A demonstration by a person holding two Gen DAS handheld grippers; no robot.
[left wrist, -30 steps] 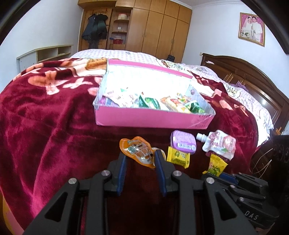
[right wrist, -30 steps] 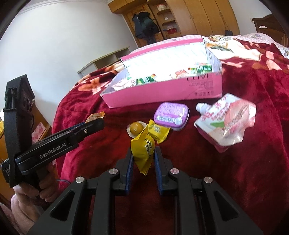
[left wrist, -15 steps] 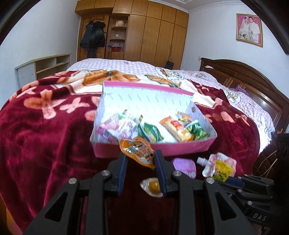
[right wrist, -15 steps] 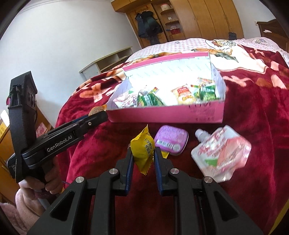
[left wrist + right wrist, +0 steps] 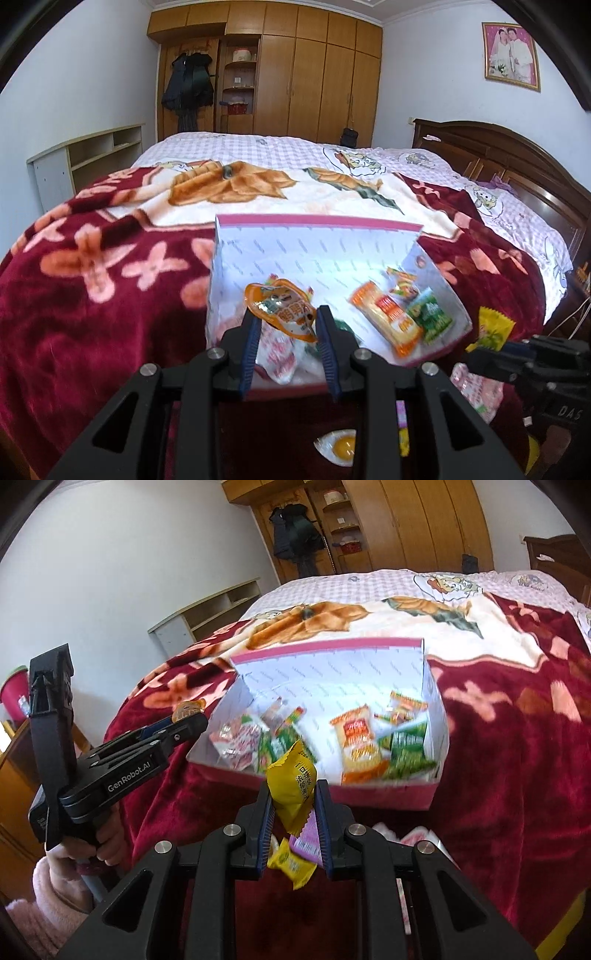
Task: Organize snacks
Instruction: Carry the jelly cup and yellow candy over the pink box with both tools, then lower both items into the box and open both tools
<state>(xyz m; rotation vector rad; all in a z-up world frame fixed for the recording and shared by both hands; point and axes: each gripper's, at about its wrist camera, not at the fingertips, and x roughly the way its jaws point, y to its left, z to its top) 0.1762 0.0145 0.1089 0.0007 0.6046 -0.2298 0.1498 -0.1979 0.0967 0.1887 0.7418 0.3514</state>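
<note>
Both hands had lifted and carried forward over the last second — a second earlier the snacks lay low on the blanket in front of the box; at this frame both views looked down into it.

Left tool (image 5: 285, 325): clamped on the orange pouch (image 5: 280, 307), held over the near-left part of the pink box (image 5: 317, 222). Right tool (image 5: 292, 800): clamped on the yellow wrapped snack (image 5: 291, 781), at the box's near wall, roughly mid-width. Neither grip had loosened during the lift.

Judgement: transport nearly complete; release into the box looked like the next step. Contents already inside: an orange packet (image 5: 356, 746), green packets (image 5: 406, 744), several pale wrappers on the left.

Left behind on the blanket, near side of the box: a clear egg-like pack (image 5: 341, 446), a second yellow sweet (image 5: 291, 864), a purple tin (image 5: 306, 836) partly hidden by the right tool, and a pale spouted pouch (image 5: 476, 387). So the task was not finished — more trips needed.

Surface: a bed with a dark red floral blanket (image 5: 92, 295) over a checked sheet; soft, so the box may tilt if pressed. Room: wooden wardrobe (image 5: 314, 74) at the far wall, low open shelf unit (image 5: 88, 158) on the left, dark headboard (image 5: 517, 162) and a framed picture (image 5: 511, 55) on the right.
</note>
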